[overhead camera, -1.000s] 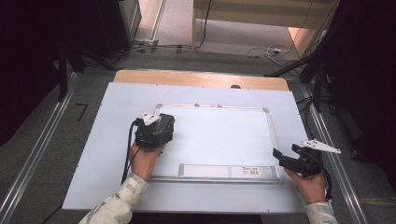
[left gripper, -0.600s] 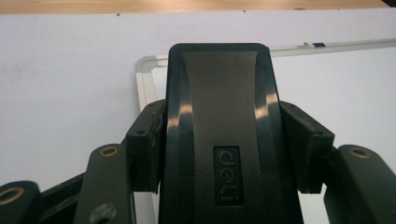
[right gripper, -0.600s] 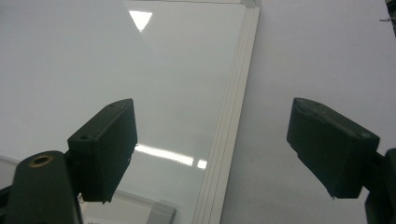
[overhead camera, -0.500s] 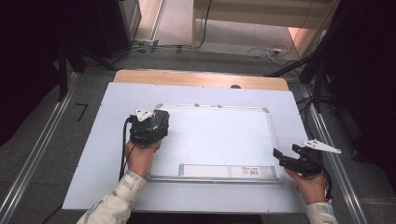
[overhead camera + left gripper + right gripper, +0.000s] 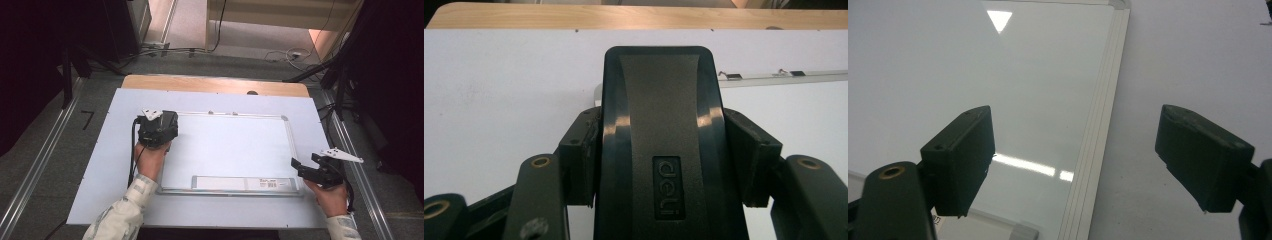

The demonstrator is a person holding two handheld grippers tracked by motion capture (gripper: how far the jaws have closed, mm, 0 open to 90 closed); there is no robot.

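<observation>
- Because the black eraser [image 5: 664,150] sits clamped between the jaws of the left tongs [image 5: 157,131], with only the two pads on its sides holding it, a slip is the main risk: judged from the glossy casing, a sideways push against the board could twist it out of the grip.
- Eraser position: at the upper-left corner of the whiteboard [image 5: 230,150], right at the frame; whether its felt face touches the surface, I cannot tell.
- Second risk: a stroke running over the raised frame edge [image 5: 1098,150] could catch the eraser and jolt it loose, or shift the whole board on the desk [image 5: 90,165].
- Right tongs [image 5: 312,172]: spread wide, empty, straddling the board's right frame edge near the lower-right corner. If they are meant to steady the board, they do not grip it now, so the board seems free to slide.
- The eraser and the right tongs are well apart, at opposite corners of the board.
- Label strip [image 5: 245,183] lies along the bottom edge, clear of both tongs.
</observation>
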